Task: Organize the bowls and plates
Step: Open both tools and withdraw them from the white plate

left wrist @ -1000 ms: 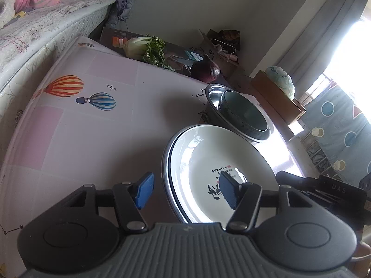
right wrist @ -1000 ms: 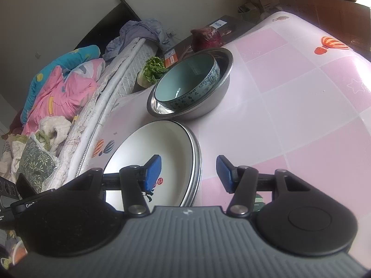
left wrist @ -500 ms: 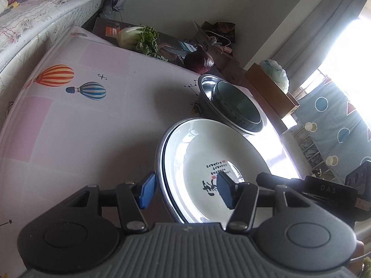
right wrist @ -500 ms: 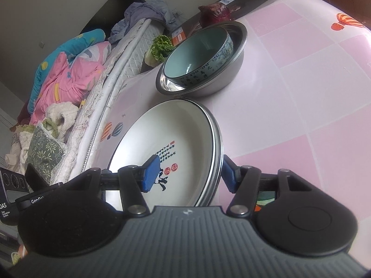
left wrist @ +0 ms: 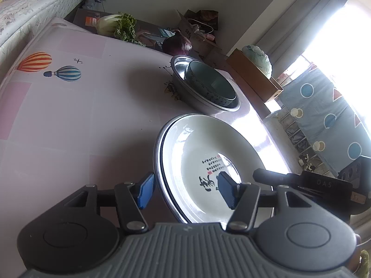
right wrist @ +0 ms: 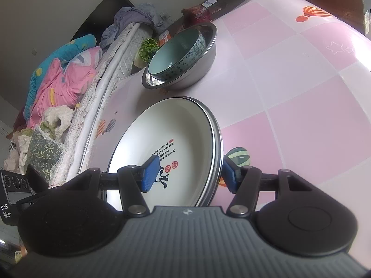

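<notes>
On the near part of the pink-and-white checked tablecloth with printed hot-air balloons (left wrist: pixel 92 115) lies the stack of plates: a round white plate with black calligraphy and small red stamps in its well (left wrist: pixel 208 143), sitting in a second plate with a grey metallic rim (right wrist: pixel 216 139) of about the same width.

The left gripper (left wrist: pixel 186 192) straddles the left edge of this stack. One blue pad stands just outside the rim and the other hangs over the white plate's well. The jaws are spread and neither pad presses on the rim.

The right gripper (right wrist: pixel 190 176) straddles the right edge in the same way, with one pad over the calligraphy and the other just outside the metallic rim. Its jaws are spread too, with nothing pinched. Part of its black body shows at the right edge of the left wrist view.

Farther off, just beyond the stack and apart from it, a shiny round steel bowl (left wrist: pixel 199 102) holds a pale green ceramic bowl with a dark patterned outside (left wrist: pixel 208 81), which leans against the steel wall.

Past the table's far edge lie a purple-red cabbage (left wrist: pixel 177 45) and a leafy green vegetable with a white stalk (left wrist: pixel 116 25). At the left, a bed carries a pink and turquoise quilt (right wrist: pixel 62 81).
</notes>
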Action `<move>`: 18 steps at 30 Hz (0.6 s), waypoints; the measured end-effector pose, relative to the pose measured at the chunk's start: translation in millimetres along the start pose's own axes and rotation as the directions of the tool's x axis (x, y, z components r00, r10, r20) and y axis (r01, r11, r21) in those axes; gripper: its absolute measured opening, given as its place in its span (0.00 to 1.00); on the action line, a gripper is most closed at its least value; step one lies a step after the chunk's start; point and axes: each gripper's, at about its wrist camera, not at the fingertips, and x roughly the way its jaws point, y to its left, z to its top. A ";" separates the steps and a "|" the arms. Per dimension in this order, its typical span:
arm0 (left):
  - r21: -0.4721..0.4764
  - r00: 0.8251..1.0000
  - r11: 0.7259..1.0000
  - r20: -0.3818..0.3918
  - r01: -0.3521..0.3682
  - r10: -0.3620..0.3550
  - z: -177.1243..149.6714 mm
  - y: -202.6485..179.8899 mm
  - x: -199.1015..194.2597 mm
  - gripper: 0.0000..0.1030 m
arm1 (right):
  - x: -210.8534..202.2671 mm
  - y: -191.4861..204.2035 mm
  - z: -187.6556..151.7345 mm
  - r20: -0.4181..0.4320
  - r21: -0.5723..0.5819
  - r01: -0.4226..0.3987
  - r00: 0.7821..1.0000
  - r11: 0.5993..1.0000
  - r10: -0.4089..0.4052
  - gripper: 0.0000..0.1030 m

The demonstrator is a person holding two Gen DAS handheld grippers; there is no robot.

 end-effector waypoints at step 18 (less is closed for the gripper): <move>0.036 0.992 0.995 0.088 -0.096 0.093 -8.2 -9.3 -39.2 0.88 | -60.2 25.0 -20.4 0.217 -0.154 0.189 0.964 0.970 -0.154 0.88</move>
